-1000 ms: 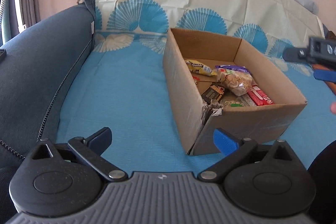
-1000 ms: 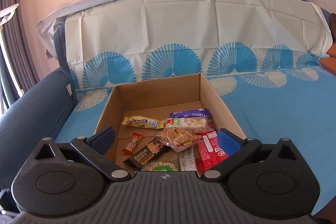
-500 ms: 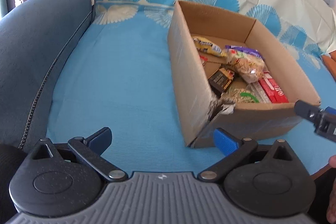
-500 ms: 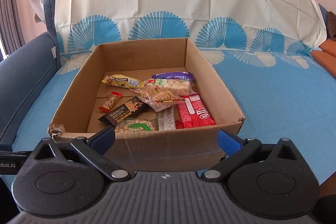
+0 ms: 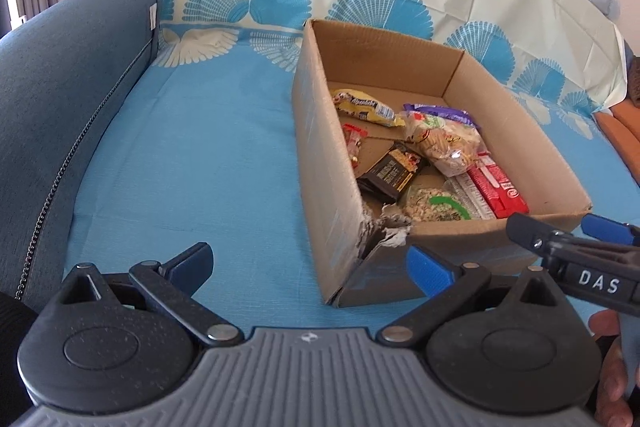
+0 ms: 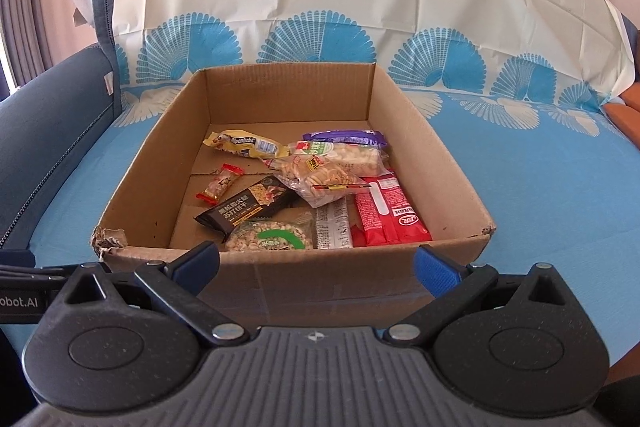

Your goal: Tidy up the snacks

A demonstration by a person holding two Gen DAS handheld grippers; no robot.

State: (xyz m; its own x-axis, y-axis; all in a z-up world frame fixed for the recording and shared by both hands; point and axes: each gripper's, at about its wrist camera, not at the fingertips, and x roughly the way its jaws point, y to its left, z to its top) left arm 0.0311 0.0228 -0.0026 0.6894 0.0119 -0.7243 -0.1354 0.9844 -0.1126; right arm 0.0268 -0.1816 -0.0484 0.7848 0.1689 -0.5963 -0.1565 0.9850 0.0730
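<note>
Both my grippers, left (image 5: 310, 265) and right (image 6: 316, 261), hover empty with jaws spread wide near the cardboard box (image 6: 440, 163) on the blue-covered sofa (image 6: 540, 155). Snacks (image 6: 312, 187) lie jumbled inside; whether sorting continues or is finished, I cannot tell.

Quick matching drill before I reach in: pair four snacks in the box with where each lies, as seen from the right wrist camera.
Snacks:
1. yellow candy bar
2. red packet
3. small red candy
4. black bar

Places:
A. by the box's right wall, near the front
B. alone on the bare floor, left of the pile
C. farthest back on the left
D. slanted in the middle, above the green-labelled pack

Pairs: 1-C, 2-A, 3-B, 4-D
</note>
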